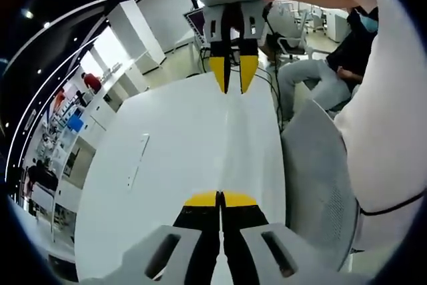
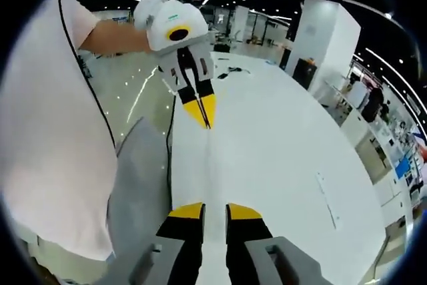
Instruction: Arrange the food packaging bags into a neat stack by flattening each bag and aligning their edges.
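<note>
2 grippers face to face over the white table (image 1: 187,138)!
We've got the grey chair (image 1: 320,178) along the table's long edge; left gripper (image 1: 220,199) clenched on nothing, tips touching; right gripper (image 2: 215,210) released, jaws slightly parted. Where the bags lie, we cannot tell.

Long white table (image 1: 200,158), glossy, extending ahead of the claw. Flush rectangular panel (image 1: 138,159) set in the surface, ahead and left. Cables (image 2: 230,71) lying at the far end.
</note>
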Action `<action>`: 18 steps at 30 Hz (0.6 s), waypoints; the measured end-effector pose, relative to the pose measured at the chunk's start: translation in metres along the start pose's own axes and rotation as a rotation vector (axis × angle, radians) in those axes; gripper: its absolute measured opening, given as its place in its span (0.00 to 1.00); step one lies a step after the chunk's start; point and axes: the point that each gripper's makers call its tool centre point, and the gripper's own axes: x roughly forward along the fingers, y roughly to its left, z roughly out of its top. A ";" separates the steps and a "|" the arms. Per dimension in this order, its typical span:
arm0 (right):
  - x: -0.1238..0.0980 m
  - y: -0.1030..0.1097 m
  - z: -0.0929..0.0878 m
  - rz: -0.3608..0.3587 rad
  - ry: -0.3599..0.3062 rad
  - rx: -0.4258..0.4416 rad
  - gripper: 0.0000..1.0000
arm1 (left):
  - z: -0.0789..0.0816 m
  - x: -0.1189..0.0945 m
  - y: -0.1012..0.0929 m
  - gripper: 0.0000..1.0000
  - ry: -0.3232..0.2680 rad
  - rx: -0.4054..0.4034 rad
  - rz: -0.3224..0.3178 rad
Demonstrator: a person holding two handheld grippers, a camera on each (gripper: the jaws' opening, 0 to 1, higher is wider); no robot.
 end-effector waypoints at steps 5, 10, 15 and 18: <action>0.003 -0.004 0.012 0.021 -0.018 0.027 0.07 | 0.008 -0.001 -0.003 0.00 -0.016 0.016 0.007; 0.009 -0.007 0.018 0.038 -0.025 0.049 0.05 | 0.008 0.000 -0.001 0.00 -0.015 0.027 0.006; 0.018 -0.005 0.019 0.061 -0.006 0.038 0.04 | 0.009 0.000 0.000 0.00 -0.018 0.030 0.004; 0.022 -0.004 0.018 0.066 0.007 0.031 0.03 | 0.010 0.001 0.002 0.00 -0.019 0.033 0.004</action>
